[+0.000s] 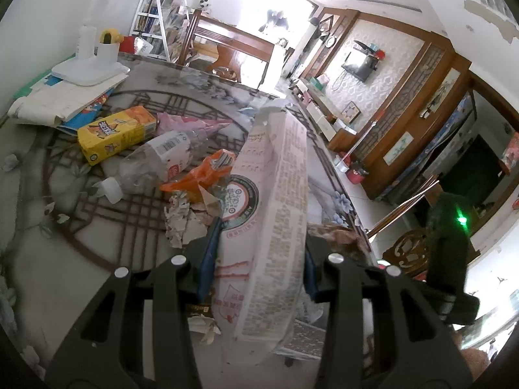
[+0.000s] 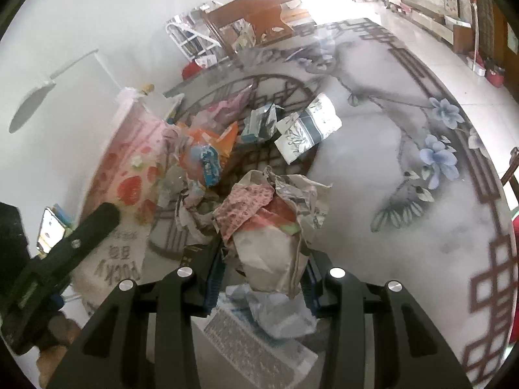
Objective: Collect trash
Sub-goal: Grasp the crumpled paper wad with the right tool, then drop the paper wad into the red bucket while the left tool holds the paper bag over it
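**Both grippers loaded with trash above the littered table**

Left wrist view: left gripper (image 1: 259,253) clamped on a long white printed carton (image 1: 275,201), blue pads pressing its two sides low in the frame. Carton rising from bottom centre toward upper centre, tilted slightly right. Left of it, on the patterned table (image 1: 65,259): an orange wrapper (image 1: 201,175) just beside the carton, a crushed clear bottle (image 1: 155,165) further left, a yellow box (image 1: 116,133) at upper left of the pile, torn paper scraps (image 1: 181,220) near the left pad.

Right wrist view: right gripper (image 2: 262,272) closed on a crumpled wad of paper and wrappers (image 2: 272,223), jaws just finishing their squeeze, wad bulging up between the blue pads at lower centre. Below the wad, a pale blue plastic bag (image 2: 279,314) and a sheet of printed paper (image 2: 253,350), both beneath the fingers. Above the wad, mid-frame, a folded white-and-blue packet (image 2: 308,129) and a small teal carton (image 2: 259,123) apart from the gripper. At left centre, a heap of orange and blue wrappers (image 2: 204,152) beside a pink strawberry-print bag (image 2: 129,168).
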Available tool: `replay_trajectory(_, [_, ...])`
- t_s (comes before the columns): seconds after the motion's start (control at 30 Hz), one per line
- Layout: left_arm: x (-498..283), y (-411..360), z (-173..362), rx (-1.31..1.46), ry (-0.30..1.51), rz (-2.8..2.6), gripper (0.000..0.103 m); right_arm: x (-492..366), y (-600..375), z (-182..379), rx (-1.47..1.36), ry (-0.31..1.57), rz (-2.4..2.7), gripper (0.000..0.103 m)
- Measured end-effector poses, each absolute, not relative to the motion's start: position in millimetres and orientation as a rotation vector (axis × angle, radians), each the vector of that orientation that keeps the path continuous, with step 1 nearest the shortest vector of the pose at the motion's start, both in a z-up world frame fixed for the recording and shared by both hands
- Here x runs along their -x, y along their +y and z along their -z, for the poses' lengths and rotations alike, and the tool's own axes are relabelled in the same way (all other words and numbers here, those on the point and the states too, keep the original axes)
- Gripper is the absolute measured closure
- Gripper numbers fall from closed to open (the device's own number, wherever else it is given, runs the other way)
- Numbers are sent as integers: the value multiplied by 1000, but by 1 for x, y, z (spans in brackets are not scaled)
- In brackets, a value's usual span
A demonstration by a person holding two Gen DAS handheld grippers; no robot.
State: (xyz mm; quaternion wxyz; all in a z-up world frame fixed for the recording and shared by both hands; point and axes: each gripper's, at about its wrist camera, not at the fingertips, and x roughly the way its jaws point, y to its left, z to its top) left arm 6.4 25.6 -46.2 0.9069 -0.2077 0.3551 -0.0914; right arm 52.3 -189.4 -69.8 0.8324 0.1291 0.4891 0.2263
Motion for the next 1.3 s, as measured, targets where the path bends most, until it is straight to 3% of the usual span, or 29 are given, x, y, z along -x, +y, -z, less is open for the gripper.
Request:
replay_trajectory(0.73, [-4, -3, 45, 340, 737, 222, 61, -4, -269, 42, -326, 945, -401, 63])
replay_trajectory(1.3, [-1, -83, 40, 268, 770, 363, 61, 19, -346, 33, -410, 878, -315, 62])
